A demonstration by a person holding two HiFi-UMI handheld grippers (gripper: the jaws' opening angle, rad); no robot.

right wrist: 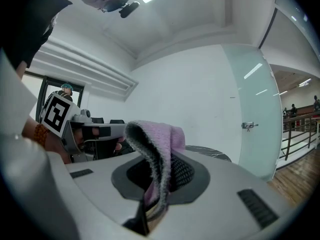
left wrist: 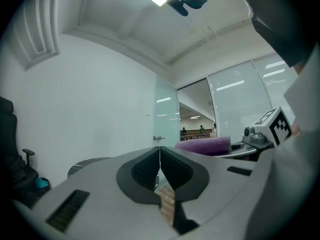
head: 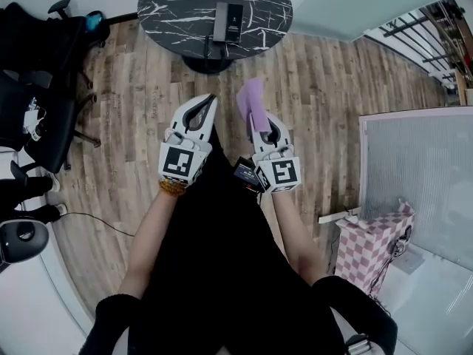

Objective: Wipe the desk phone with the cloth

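Right gripper (right wrist: 159, 176) is clamped on the fuzzy purple cloth (right wrist: 156, 136). The cloth folds up and over the jaw tips and sticks out ahead of them. Left gripper (left wrist: 160, 159) has its jaws pressed together with nothing between them. It's held just beside the right one, both over the wood-plank floor (head: 332, 87). The dark rectangular desk phone (head: 229, 21) sits on the round black white-veined marble table (head: 174, 6), well ahead of both sets of tips. Neither gripper nor the cloth touches it.

Purple cloth (head: 250, 99) pinched in right claw (head: 259, 121), dark desk phone (head: 228, 21) on marble table (head: 171, 7)
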